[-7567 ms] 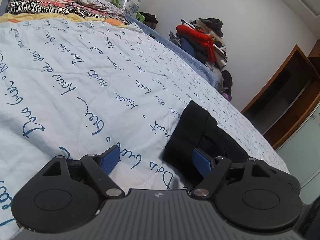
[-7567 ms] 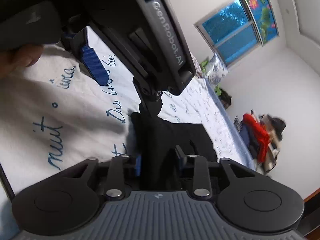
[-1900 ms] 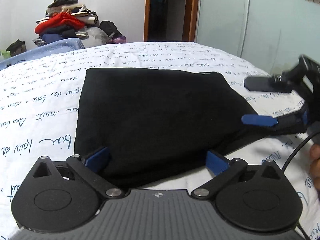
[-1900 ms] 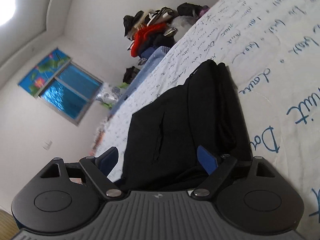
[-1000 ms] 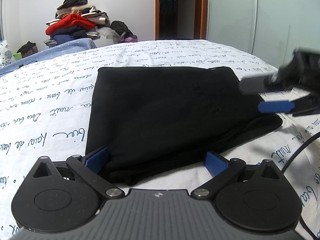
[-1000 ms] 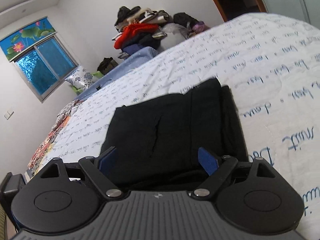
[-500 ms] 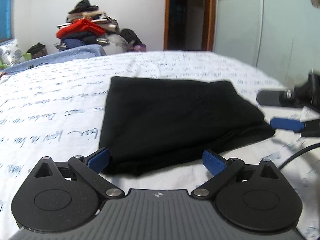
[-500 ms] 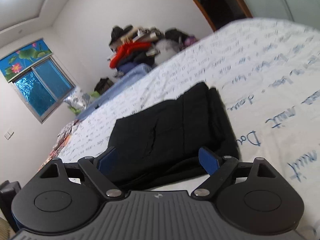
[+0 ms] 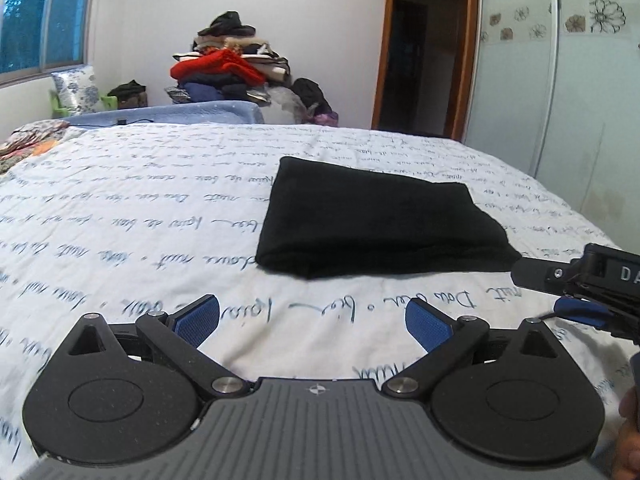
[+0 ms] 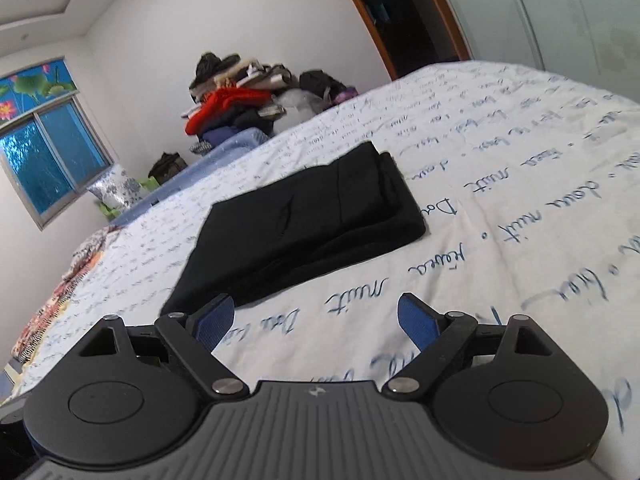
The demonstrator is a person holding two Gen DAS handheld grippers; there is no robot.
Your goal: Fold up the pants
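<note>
The black pants lie folded into a flat rectangle on the white bedspread with blue handwriting. In the left wrist view my left gripper hovers open in front of the near edge of the pants, apart from them, nothing between its blue pads. The right gripper's body shows at the right edge of that view. In the right wrist view the pants lie ahead and to the left, and my right gripper is open and empty over bare bedspread.
A pile of clothes with a red garment on top stands past the far edge of the bed. A dark doorway and a wardrobe door are at the right, a window at the left. Patterned bedding lies at the bed's left end.
Both grippers have pulled back from the folded pants, which now lie farther off and no longer between either pair of fingers. The pants themselves have not moved.
</note>
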